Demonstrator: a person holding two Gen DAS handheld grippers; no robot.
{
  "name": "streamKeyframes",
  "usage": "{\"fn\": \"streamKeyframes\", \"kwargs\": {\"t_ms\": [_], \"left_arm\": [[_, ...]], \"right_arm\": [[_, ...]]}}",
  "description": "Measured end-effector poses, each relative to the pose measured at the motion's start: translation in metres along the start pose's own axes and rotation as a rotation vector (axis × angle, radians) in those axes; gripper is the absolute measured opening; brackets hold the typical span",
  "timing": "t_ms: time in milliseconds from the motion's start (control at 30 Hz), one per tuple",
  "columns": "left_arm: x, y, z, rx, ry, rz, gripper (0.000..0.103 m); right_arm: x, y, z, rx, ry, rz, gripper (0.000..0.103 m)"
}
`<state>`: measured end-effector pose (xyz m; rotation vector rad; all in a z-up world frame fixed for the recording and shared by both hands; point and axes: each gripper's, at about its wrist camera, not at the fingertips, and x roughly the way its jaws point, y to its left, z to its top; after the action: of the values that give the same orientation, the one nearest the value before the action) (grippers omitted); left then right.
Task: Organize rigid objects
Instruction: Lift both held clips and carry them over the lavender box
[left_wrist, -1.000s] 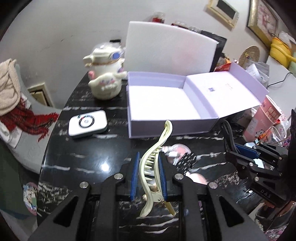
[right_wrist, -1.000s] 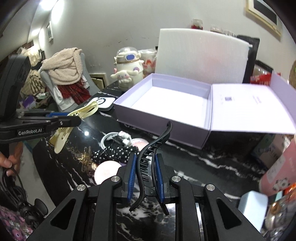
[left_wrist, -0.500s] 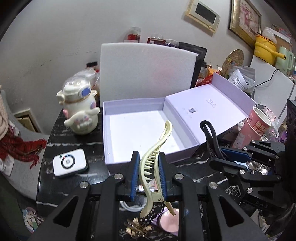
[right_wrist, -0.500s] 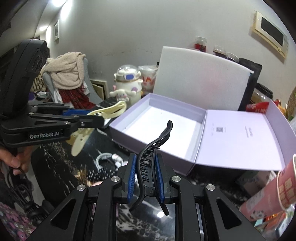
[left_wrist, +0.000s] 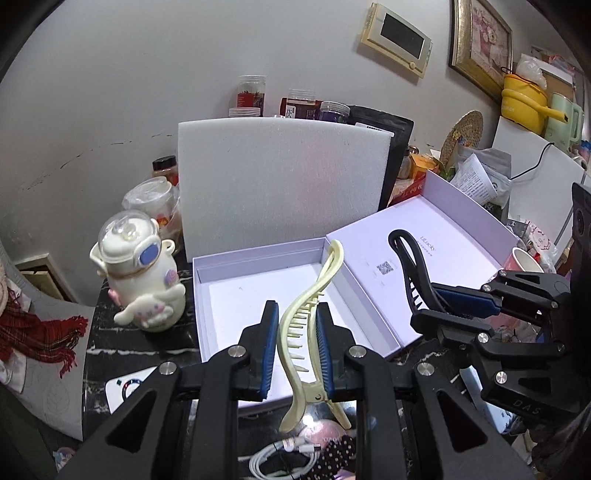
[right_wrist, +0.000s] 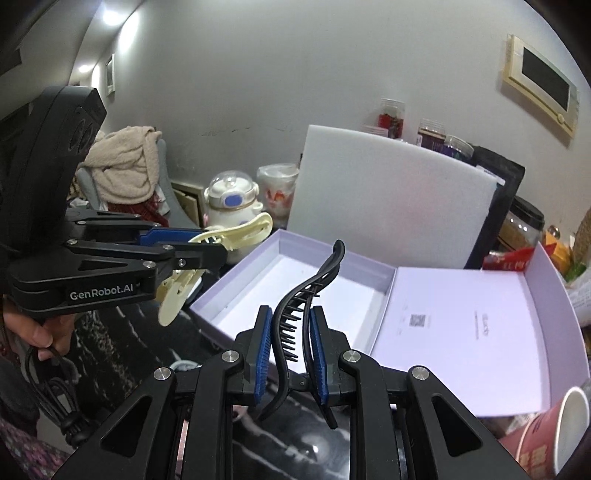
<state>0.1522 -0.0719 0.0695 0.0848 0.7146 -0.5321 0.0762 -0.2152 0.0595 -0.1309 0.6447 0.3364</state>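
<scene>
A cream clip is clamped in the left gripper, a black clip in the right gripper; the box lies just ahead, both clips pointing lengthwise toward it.

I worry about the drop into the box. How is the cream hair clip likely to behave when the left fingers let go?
The cream hair clip looks like thin rigid plastic, so probably light and stiff. Its slim teeth seem the likeliest part to snap. Held upright in the left gripper above the open lavender box, it will probably tip flat rather than roll.
</scene>
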Motion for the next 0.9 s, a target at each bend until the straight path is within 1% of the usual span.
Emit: {"fn": "streamKeyframes", "kwargs": {"t_ms": [200,300,533,733,900], "left_arm": [[0.019,0.003,0.017,0.016,0.004,-0.011,0.020],[0.030,0.007,0.026,0.015,0.009,-0.022,0.020],[0.060,0.020,0.043,0.018,0.026,-0.015,0.020],[0.086,0.031,0.047,0.020,0.062,-0.007,0.020],[0.106,0.039,0.048,0.017,0.093,0.009,0.020]], "right_arm": [[0.014,-0.012,0.019,-0.003,-0.016,-0.015,0.020],[0.023,-0.018,0.026,0.007,-0.018,-0.006,0.020],[0.048,-0.031,0.044,0.018,-0.016,-0.014,0.020],[0.071,-0.039,0.053,0.017,-0.001,-0.031,0.020],[0.096,-0.047,0.054,0.026,0.037,-0.038,0.020]]}}
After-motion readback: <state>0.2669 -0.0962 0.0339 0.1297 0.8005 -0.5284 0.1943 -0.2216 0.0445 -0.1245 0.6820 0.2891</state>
